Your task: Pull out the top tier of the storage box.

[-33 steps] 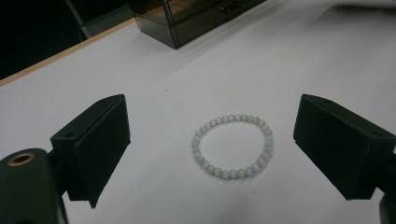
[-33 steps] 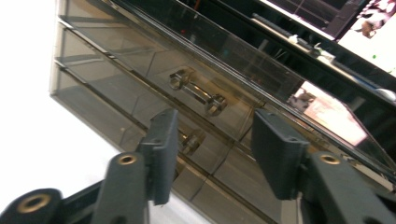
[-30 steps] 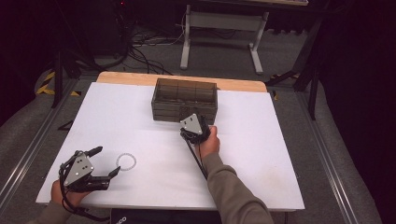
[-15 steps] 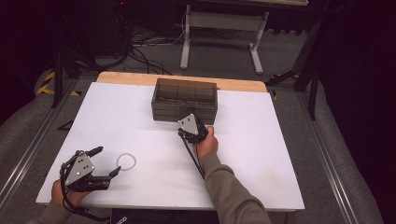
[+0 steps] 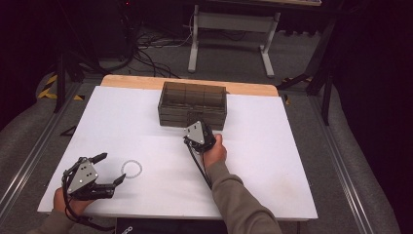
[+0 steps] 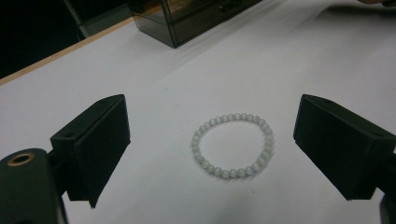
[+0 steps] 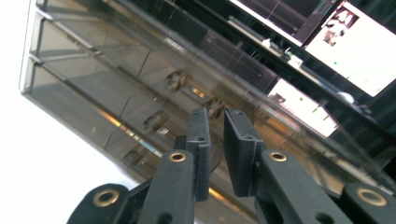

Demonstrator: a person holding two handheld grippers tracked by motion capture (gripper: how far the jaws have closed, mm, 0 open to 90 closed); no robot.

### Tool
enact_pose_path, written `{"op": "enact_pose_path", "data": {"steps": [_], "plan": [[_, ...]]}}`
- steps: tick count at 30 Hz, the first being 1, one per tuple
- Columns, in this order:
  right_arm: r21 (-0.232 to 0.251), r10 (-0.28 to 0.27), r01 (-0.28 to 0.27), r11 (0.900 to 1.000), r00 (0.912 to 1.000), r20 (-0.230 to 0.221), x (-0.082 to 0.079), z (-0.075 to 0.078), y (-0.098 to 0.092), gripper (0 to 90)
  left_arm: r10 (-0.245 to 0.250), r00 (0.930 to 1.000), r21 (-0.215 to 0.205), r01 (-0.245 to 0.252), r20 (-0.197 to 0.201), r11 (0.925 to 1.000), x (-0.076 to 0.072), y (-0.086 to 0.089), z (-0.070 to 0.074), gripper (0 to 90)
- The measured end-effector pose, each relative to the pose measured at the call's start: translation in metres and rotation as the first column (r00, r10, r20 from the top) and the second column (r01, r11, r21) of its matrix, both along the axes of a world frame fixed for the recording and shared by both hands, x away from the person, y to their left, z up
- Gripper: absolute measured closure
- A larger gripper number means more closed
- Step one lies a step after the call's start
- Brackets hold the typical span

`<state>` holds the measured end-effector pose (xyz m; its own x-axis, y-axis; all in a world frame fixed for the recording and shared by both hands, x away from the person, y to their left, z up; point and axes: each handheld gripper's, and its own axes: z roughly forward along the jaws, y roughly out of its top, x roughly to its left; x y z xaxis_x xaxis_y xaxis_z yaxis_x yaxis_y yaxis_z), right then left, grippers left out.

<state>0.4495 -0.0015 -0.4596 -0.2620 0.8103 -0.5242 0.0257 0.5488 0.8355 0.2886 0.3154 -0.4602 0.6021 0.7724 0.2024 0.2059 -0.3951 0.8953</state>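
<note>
Left gripper (image 5: 109, 169) sits low at the near left of the counter (image 5: 292, 146), jaws spread wide, nothing between the pads. In the left gripper view the gripper (image 6: 210, 140) frames the bead bracelet (image 6: 232, 145): it lies flat on the white top just ahead of the jaws, roughly centred in the gap, clear of both pads. From the high view the bracelet (image 5: 131, 168) is just beside the tip of the right-hand jaw, not touching.

Right gripper (image 5: 198, 122), mid-counter, is pressed up against the front of the drawer box (image 5: 192, 103). Right gripper view: gripper (image 7: 215, 116), jaws nearly together, a narrow gap left, tips at one of the small drawer knobs (image 7: 214, 107) on the smoked plastic front. The knob sits right at the tips; pad contact on it looks likely but I can't confirm it from this angle. The jaws have just been closing.

Versus a second ago: both hands in the same spots, bracelet unmoved, box unmoved, drawers flush as before. Only change is the right jaws narrowing.

Drawer box: dark translucent, stacked drawers with round knobs, open compartments on top divided by partitions. It stands at the far middle of the counter, near the wooden back edge. Contents can't be made out through the tinted walls; top compartments look bare from above.
</note>
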Motion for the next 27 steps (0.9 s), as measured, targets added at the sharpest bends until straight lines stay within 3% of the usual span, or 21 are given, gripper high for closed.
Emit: {"op": "enact_pose_path", "data": {"steps": [7,12,17,27], "plan": [[-0.022,0.009,-0.009,1.000,0.9994,0.034,0.0005,0.0021,0.0037,83.7,-0.009,0.9999,0.004,0.009,-0.008,0.9999,0.0006,-0.0009,-0.0008,11.6],[-0.023,0.003,-0.003,1.000,1.0000,-0.002,0.0020,0.0001,0.0019,78.8,-0.006,1.0000,0.007,0.006,-0.001,1.0000,0.0005,-0.0003,-0.0002,11.5],[-0.042,0.000,0.000,0.999,1.0000,0.007,0.0057,-0.0006,0.0028,79.2,-0.011,0.9999,0.000,0.011,-0.009,0.9999,0.0005,-0.0013,-0.0008,11.4],[-0.035,-0.015,0.016,0.999,0.9998,0.010,0.0066,-0.0018,0.0039,80.9,-0.006,1.0000,0.003,0.006,-0.003,1.0000,0.0014,-0.0004,-0.0008,10.9]]}}
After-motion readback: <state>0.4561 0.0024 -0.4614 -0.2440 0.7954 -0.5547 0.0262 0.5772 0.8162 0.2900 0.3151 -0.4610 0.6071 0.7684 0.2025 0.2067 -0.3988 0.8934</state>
